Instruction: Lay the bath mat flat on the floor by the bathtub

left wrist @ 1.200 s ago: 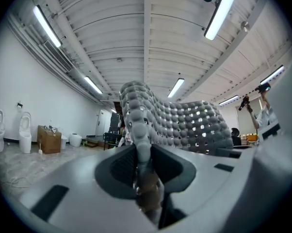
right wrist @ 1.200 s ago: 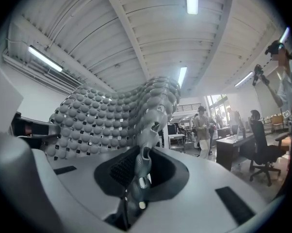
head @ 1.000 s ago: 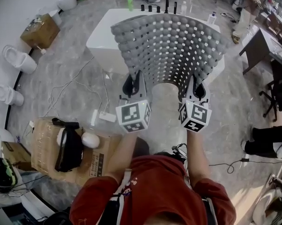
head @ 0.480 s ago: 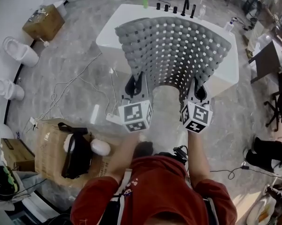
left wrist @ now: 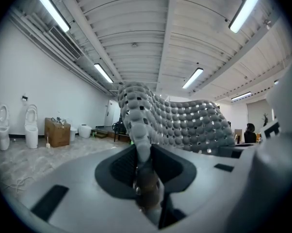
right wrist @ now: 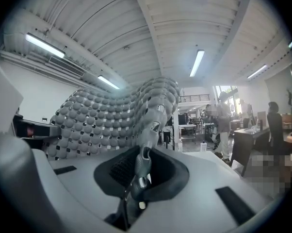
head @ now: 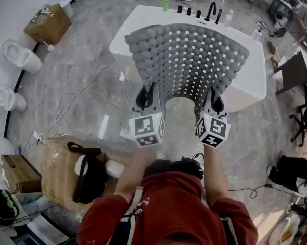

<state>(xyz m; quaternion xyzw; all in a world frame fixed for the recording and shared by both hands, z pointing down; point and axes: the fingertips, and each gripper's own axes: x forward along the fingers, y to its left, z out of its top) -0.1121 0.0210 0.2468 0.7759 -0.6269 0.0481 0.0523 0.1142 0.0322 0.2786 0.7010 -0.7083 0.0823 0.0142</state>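
A grey bath mat (head: 186, 60) with a grid of bumps and square holes hangs spread in the air in front of me, above the white bathtub (head: 253, 73). My left gripper (head: 146, 97) is shut on the mat's near left corner. My right gripper (head: 213, 102) is shut on its near right corner. In the left gripper view the mat (left wrist: 175, 123) rises out of the closed jaws and curves off to the right. The right gripper view has the mat (right wrist: 112, 120) climbing from the jaws and spreading left.
Black taps and a green bottle (head: 165, 1) stand on the tub's far rim. A cardboard box (head: 67, 170) carrying a black headset sits at my lower left. Cables (head: 77, 103) trail over the marble floor. Toilets (head: 21, 57) line the left wall. A dark desk (head: 296, 68) stands at right.
The tub and floor have slid down and nearer in the head view as I step towards the bathtub. Both grippers still hold the mat up, spread the same way.
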